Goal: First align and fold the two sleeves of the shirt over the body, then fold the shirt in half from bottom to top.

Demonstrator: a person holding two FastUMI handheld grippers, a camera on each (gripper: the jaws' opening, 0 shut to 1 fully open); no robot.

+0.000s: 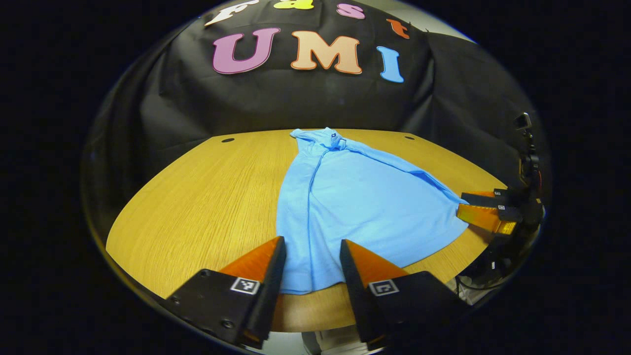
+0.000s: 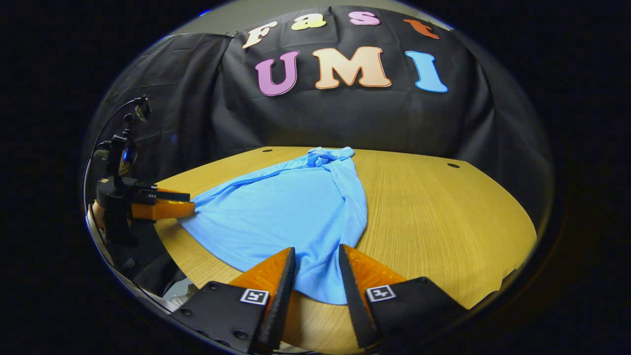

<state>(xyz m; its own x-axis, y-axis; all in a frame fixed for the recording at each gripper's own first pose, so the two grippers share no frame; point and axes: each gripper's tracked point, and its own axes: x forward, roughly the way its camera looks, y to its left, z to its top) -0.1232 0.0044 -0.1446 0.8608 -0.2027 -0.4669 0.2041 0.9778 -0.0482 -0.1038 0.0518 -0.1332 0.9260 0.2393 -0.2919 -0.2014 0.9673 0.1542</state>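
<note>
Left gripper view, smooth blue shirt on woodgrain table, both tools spread apart.

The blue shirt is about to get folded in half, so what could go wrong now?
1. Both grippers are open at the blue shirt's near hem, the left gripper and the right gripper. If one pinches only the top layer, the fold may come apart.
2. The hem lies near the table's front edge, so a finger might catch the wood.

Spread tongs over shirt
</note>
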